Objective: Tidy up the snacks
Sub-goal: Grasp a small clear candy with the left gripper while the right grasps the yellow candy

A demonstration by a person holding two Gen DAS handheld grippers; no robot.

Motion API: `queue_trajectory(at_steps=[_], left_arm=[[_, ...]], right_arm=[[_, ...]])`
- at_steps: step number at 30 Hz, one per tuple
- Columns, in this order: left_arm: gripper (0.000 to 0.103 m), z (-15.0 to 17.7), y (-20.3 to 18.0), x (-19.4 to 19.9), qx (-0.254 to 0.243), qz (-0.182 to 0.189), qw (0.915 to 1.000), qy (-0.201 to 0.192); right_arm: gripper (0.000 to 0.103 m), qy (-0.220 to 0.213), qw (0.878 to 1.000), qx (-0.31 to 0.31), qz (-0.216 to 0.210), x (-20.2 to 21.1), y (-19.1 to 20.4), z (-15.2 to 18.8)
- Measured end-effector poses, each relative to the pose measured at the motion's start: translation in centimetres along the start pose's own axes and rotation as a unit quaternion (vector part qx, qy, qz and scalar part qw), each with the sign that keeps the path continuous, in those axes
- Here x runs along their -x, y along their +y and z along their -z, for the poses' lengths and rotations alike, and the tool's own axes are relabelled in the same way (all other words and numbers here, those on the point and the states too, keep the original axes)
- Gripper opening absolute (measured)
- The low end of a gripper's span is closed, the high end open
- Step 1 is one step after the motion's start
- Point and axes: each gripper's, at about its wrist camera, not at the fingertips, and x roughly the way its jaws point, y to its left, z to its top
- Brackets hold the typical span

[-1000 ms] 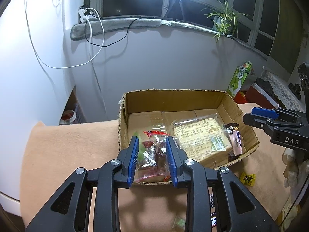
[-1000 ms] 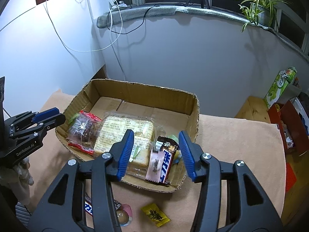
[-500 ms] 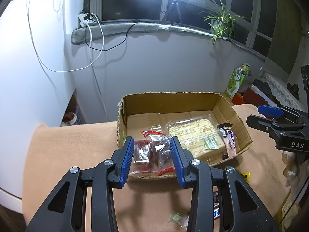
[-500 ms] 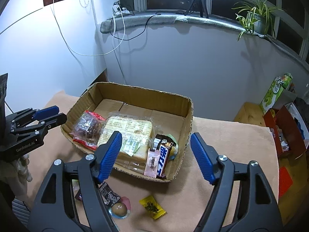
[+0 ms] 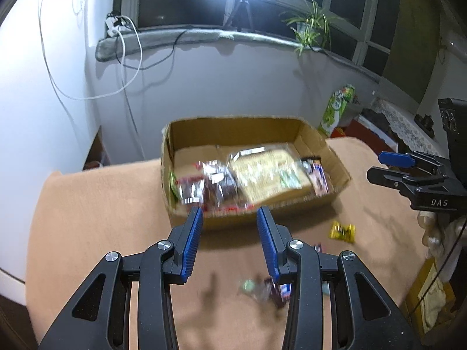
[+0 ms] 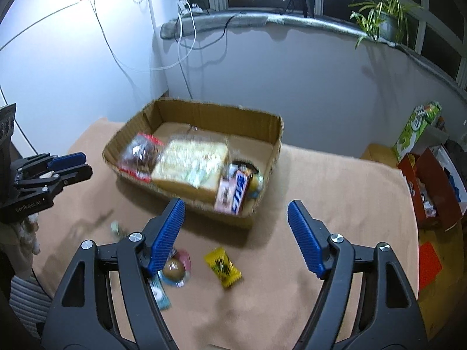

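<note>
- On the tan cloth (image 6: 335, 192), the cardboard box (image 6: 271, 143) sits open-topped and shallow; its walls look stiff enough to take dropped packets, though light enough to slide if nudged.
- Inside it, the big clear-wrapped cracker block (image 6: 189, 163) lies flat, probably the heaviest item, with crackly, slippery film; beside it lie a dark red-edged bag (image 6: 140, 151) and a candy bar (image 6: 236, 192) leaning on the near wall.
- Both tools hang above the cloth on the near side of the box: the right gripper (image 6: 236, 239) is spread wide with nothing in it, and the left gripper (image 5: 229, 239) is parted and likewise empty.
- Loose on the cloth, the round jelly cup (image 6: 175, 268) looks rigid but curved, best pinched across its rim.
- Next to it, the yellow candy packet (image 6: 223, 267) is light, soft and thin; pinch across its middle, pressing fingertips close to the cloth.
- Smallest, a green wrapped sweet (image 5: 248, 285) lies blurred near the left tool; its exact shape cannot be told.
</note>
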Motion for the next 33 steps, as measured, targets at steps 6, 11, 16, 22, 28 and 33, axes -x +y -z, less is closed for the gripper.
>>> queue_trajectory(at_steps=[6, 11, 16, 22, 28, 33], left_arm=[[0.037, 3.0, -0.2, 0.4, 0.022, 0.017, 0.9994, 0.023], [0.037, 5.4, -0.3, 0.2, 0.052, 0.019, 0.9976, 0.041], [0.037, 6.5, -0.7, -0.6, 0.065, 0.025, 0.9960, 0.056], [0.037, 7.2, -1.3, -1.8, 0.070, 0.023, 0.9950, 0.068], [0.037, 7.4, -1.7, -2.7, 0.067, 0.017, 0.9948, 0.075], [0.037, 7.5, -1.6, -3.7, 0.065, 0.010, 0.9944, 0.083]], right_arm=[[0.076, 0.025, 1.000, 0.006, -0.006, -0.3, -0.5, 2.7], [0.076, 0.043, 0.999, 0.015, -0.011, -1.2, -0.3, 4.2], [0.076, 0.062, 0.997, 0.033, -0.011, -2.6, 0.4, 5.2], [0.069, 0.078, 0.995, 0.055, -0.005, -4.2, 1.0, 5.7], [0.069, 0.085, 0.994, 0.070, -0.002, -5.5, 1.4, 5.6], [0.069, 0.093, 0.992, 0.085, -0.001, -6.5, 2.1, 5.4]])
